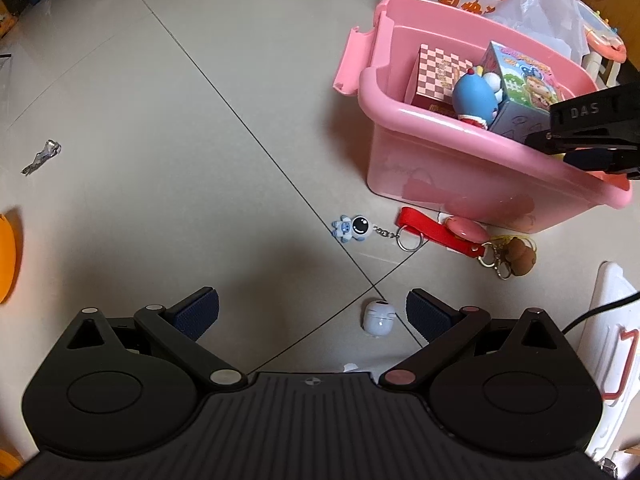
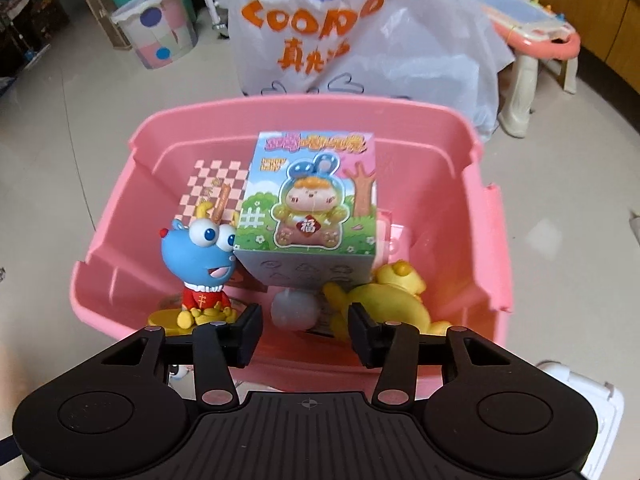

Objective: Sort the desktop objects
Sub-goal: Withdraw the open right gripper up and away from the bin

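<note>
**Toys going into the pink bin, keychains still on the floor**

From the left wrist: the left gripper (image 1: 312, 314) hangs over the tiled floor with its fingers spread wide and nothing between them, a small white egg-shaped toy (image 1: 378, 317) lying just inside its right finger, likely the next pick. Beyond lie an astronaut keychain (image 1: 354, 228) and a red strap keychain (image 1: 436, 234), just beside the pink bin (image 1: 460, 176), close at hand for sorting.

From the right wrist: the right gripper (image 2: 306, 330) sits above the bin's near wall, fingers apart and empty. A white ball (image 2: 294, 310) lies below between them among a blue figurine (image 2: 200, 260), a cartoon box (image 2: 312, 200) and a yellow toy (image 2: 384, 304), probably just dropped.
</note>
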The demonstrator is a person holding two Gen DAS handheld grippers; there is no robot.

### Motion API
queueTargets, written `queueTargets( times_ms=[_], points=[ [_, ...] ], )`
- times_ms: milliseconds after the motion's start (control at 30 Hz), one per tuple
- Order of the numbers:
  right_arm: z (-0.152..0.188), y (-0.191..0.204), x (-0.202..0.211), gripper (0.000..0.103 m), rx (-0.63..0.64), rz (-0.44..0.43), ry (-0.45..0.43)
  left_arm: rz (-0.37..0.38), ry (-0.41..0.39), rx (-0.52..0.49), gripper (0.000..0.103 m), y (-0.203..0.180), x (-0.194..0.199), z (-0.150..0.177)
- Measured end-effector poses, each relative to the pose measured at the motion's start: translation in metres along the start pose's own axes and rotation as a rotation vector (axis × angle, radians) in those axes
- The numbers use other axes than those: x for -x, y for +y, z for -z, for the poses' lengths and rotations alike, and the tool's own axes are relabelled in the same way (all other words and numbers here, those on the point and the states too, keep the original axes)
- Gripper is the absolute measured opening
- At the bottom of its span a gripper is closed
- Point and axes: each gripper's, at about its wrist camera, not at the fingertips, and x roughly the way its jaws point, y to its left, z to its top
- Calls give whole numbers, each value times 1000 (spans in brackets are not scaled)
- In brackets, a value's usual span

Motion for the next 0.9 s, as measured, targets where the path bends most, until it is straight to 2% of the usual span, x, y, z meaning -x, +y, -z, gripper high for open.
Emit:
queueTargets(
  times_ms=[333, 600, 900],
  points=[
    [14, -1, 52, 44, 7, 3, -69, 5, -24, 3, 102, 2, 19, 3],
    [45, -10, 88, 44, -20, -9, -98, 16, -36, 16, 102, 8, 37, 8],
    [89, -25, 115, 44, -69, -3, -98, 55, -52, -27, 102, 1, 55, 20]
  ],
)
